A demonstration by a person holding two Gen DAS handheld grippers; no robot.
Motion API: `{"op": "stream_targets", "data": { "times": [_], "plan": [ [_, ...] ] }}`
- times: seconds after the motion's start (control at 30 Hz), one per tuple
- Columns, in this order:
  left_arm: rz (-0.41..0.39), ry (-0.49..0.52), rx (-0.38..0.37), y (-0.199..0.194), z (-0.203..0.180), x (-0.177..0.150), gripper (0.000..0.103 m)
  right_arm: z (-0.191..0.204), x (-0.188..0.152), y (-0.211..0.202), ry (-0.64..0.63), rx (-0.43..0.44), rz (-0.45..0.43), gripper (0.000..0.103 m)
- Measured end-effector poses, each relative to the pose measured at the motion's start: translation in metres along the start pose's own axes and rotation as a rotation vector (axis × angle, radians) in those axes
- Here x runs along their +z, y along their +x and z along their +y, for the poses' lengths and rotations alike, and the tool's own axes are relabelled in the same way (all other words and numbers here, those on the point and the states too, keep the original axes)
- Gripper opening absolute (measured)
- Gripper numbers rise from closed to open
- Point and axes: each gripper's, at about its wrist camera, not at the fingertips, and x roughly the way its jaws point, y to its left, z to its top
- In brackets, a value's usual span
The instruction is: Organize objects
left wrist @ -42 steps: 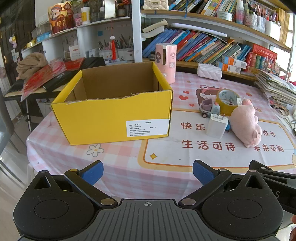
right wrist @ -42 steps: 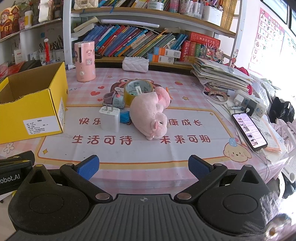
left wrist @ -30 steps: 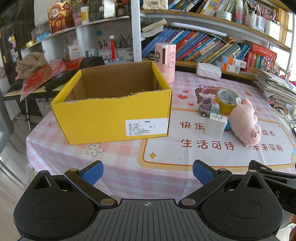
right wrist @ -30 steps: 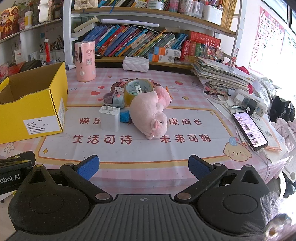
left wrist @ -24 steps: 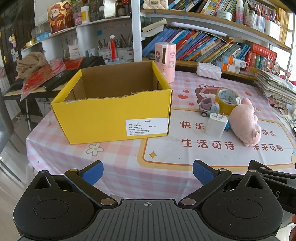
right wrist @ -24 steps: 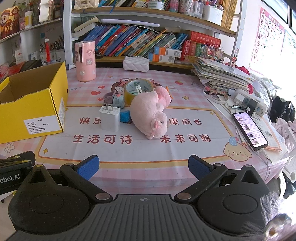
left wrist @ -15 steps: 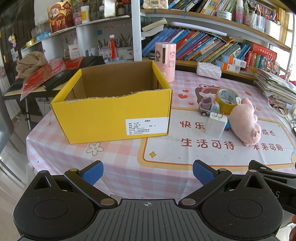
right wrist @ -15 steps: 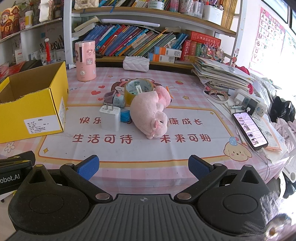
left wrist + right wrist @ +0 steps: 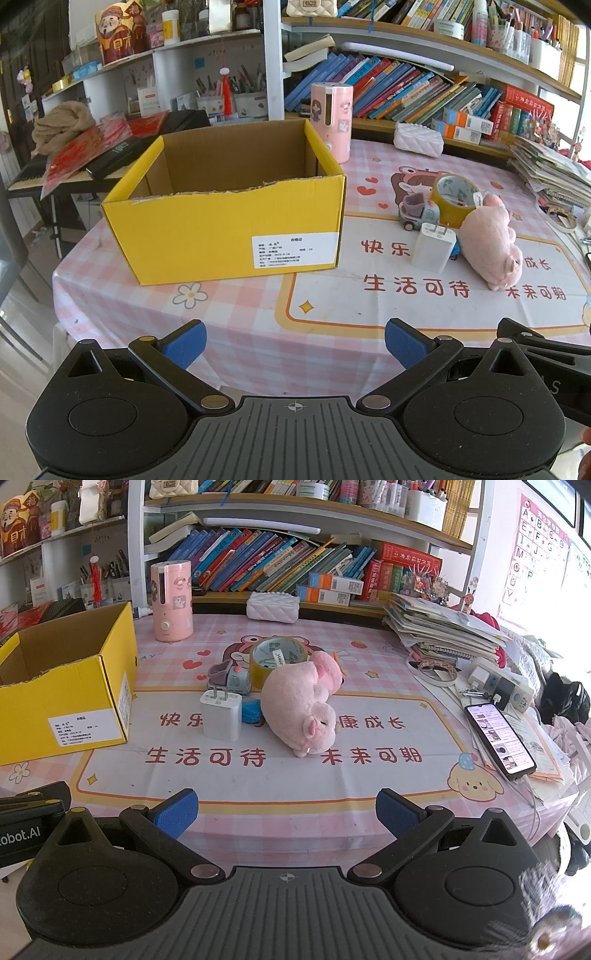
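Observation:
An open yellow cardboard box (image 9: 236, 225) (image 9: 55, 698) stands on the left of the pink checked table; what shows of its inside holds nothing. To its right lies a cluster: a pink plush pig (image 9: 491, 247) (image 9: 303, 705), a white charger plug (image 9: 433, 246) (image 9: 221, 718), a small blue object (image 9: 251, 710), a grey toy car (image 9: 419, 212) (image 9: 229, 677) and a yellow tape roll (image 9: 453, 195) (image 9: 277, 655). My left gripper (image 9: 295, 345) hovers open near the table's front edge, facing the box. My right gripper (image 9: 286, 812) is open too, facing the pig. Both hold nothing.
A pink cylinder appliance (image 9: 331, 120) (image 9: 171, 600) and a white quilted case (image 9: 272, 606) stand at the back. A phone (image 9: 500, 740), power strip (image 9: 502, 686) and stacked papers (image 9: 443, 627) crowd the right side. Bookshelves (image 9: 295, 565) rise behind the table.

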Motion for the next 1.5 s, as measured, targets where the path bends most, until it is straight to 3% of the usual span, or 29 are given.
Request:
{"op": "stream_targets", "data": {
  "times": [1.5],
  "plan": [
    [0.007, 0.004, -0.001, 0.0017, 0.0014, -0.0029, 0.103, 0.0002, -0.0024, 0.0010, 0.000, -0.002, 0.001, 0.103]
  ]
}}
